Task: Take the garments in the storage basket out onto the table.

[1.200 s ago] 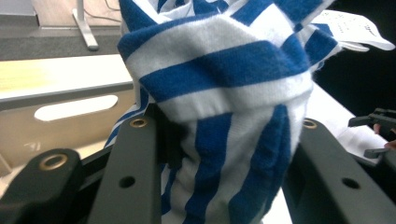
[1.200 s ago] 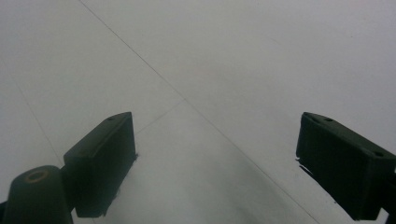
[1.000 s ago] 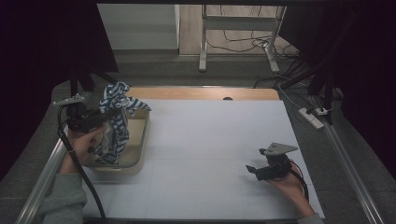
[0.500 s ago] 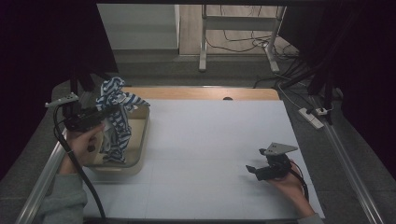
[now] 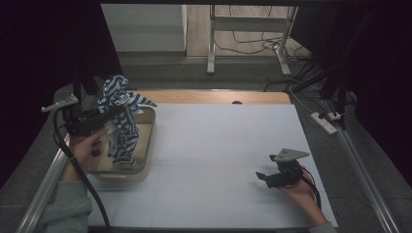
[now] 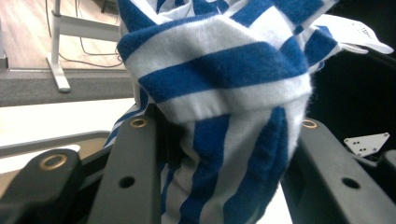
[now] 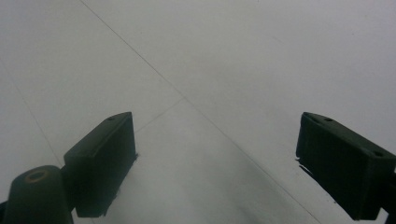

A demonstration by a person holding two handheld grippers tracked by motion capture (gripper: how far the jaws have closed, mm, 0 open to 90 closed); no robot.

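A blue-and-white striped cloth [image 5: 122,116] hangs from my left gripper [image 5: 111,111] above a shallow beige tray [image 5: 145,155] at the table's left. Its lower end still reaches down into the tray. In the left gripper view the black jaws clamp the bunched striped cloth [image 6: 224,116] between them. My right gripper [image 5: 265,177] rests low over the white table near the front right, held by a hand. Its jaws stand wide apart in the right gripper view, with nothing but bare table surface between its fingers [image 7: 100,163].
A white sheet covers the table [image 5: 218,145], with a wooden strip [image 5: 214,97] along its far edge. Metal rails [image 5: 39,194] run down both sides. A power strip [image 5: 325,121] and cables lie off to the right, and table legs [image 5: 211,43] stand behind.
My left gripper has risen and shifted a little with the striped cloth, lifting more of it out of the tray. The right gripper has stayed where it was.
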